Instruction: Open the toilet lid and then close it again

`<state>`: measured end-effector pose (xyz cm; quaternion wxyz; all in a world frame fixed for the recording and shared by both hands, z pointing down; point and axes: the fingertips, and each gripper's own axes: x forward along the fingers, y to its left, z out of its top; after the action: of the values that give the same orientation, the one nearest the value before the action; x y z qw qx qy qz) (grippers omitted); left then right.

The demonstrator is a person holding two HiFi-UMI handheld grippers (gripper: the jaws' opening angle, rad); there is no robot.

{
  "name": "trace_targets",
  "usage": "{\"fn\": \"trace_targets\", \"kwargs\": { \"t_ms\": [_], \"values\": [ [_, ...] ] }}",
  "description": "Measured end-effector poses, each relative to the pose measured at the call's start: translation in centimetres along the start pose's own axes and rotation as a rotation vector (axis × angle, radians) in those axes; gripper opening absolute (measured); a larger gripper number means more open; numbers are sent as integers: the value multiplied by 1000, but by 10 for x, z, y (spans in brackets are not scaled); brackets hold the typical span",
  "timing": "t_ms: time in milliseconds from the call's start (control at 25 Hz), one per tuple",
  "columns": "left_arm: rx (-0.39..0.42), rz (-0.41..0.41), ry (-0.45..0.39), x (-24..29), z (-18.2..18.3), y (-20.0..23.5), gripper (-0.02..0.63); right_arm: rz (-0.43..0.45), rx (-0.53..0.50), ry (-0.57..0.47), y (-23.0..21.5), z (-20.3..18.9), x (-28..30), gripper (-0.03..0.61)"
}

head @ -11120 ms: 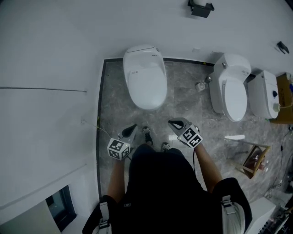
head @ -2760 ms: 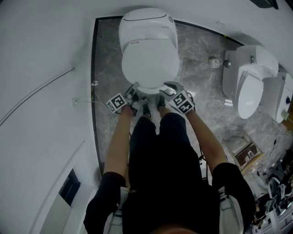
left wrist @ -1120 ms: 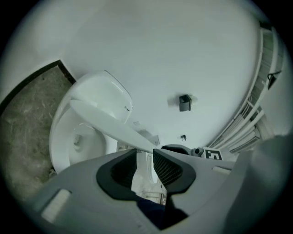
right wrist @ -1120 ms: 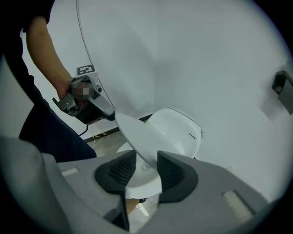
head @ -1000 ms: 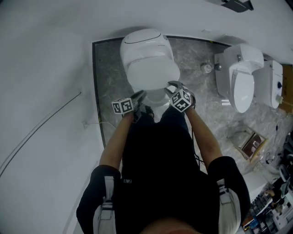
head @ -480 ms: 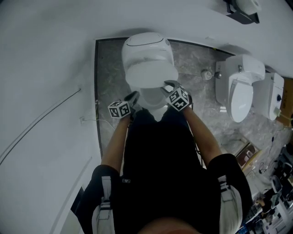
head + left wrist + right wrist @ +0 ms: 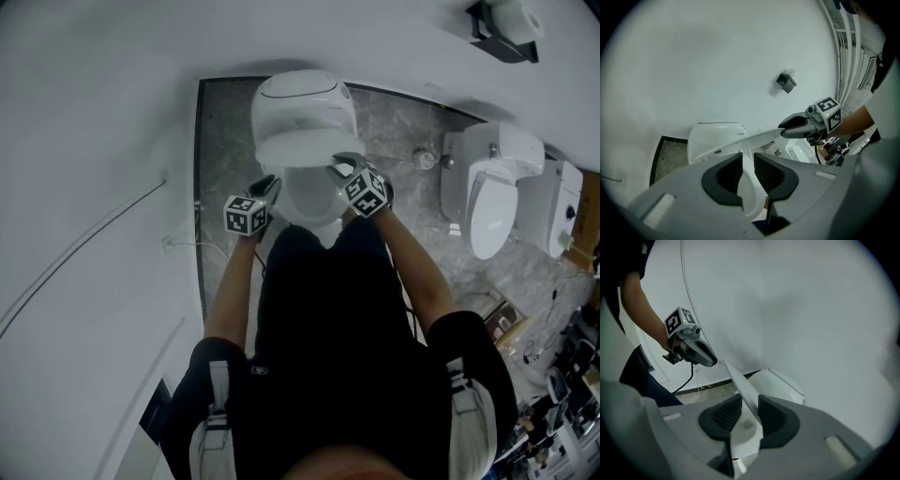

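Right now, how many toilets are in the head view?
2: one toilet before the person; a second toilet at right. The white fixture beyond may be a third.

Toilet bowl [image 7: 307, 199] partly hidden under raised toilet lid [image 7: 302, 145], wall fixture [image 7: 506, 21] cut by top edge, right-edge clutter [image 7: 570, 380] indistinct

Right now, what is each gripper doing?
Left gripper: tongs shut on the edge of the thin white plastic toilet lid.
Right gripper: tongs have just been closing, gripping that lid too.
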<state>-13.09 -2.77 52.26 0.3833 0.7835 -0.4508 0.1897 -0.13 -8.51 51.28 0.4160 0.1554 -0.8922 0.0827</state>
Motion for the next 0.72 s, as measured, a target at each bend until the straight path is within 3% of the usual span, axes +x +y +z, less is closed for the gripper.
{"fn": "trace_targets", "kwargs": {
  "t_ms": [280,720],
  "values": [
    [16,15,-29,5,26,7,61,-8,-55,-11,-28,21,6,98],
    [-33,-7,-38,9,25,-3,61,-9,-123,-3,-80,50,20,78]
  ]
}}
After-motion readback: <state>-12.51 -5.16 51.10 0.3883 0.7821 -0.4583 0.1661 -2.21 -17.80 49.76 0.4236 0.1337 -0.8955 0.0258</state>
